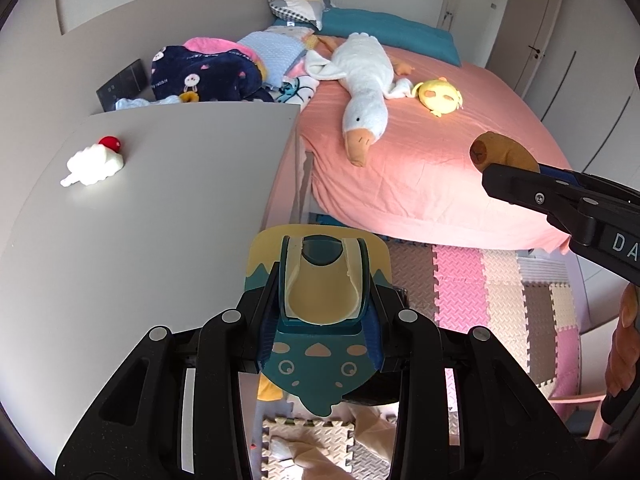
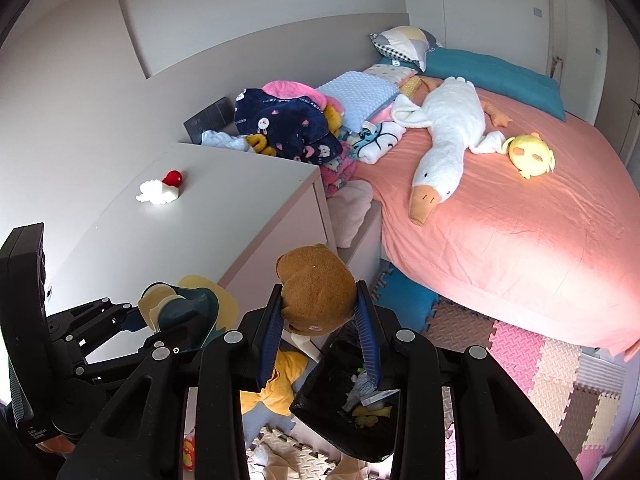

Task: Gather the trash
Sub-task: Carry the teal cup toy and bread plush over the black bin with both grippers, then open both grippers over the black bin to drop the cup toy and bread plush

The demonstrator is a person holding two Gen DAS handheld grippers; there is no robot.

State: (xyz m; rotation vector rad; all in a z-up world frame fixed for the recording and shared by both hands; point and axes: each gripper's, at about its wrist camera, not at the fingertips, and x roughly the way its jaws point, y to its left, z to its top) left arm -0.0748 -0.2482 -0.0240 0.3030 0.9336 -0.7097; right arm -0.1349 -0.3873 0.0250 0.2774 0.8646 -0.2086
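A: What takes up most of the room?

B: The bed, under a salmon-pink sheet, with a teal pillow at its head. Beside it stands a grey cabinet, and foam puzzle mats in pink, cream and brown cover the floor.

A: And on the bed?

B: A long white goose plush lies head toward the foot, orange beak down. Just beside its wing sits a small yellow chick plush. A heap of blankets, the top 1 navy with rabbit prints, is piled near the cabinet's far edge.

A: Where is the trash going?

B: A black trash bag sits open on the floor below the right gripper, with a few small colourful scraps inside.

A: The 2 grippers?

B: The left gripper is clamped on a teal and cream cartoon-faced tape dispenser, held above the floor at the cabinet's near corner. The right gripper squeezes a brown plush toy between its blue-padded fingers, above the bag's near rim.

A: Anything on the cabinet top?

B: A small white cloud-shaped figure touching a red ball, well apart from both grippers
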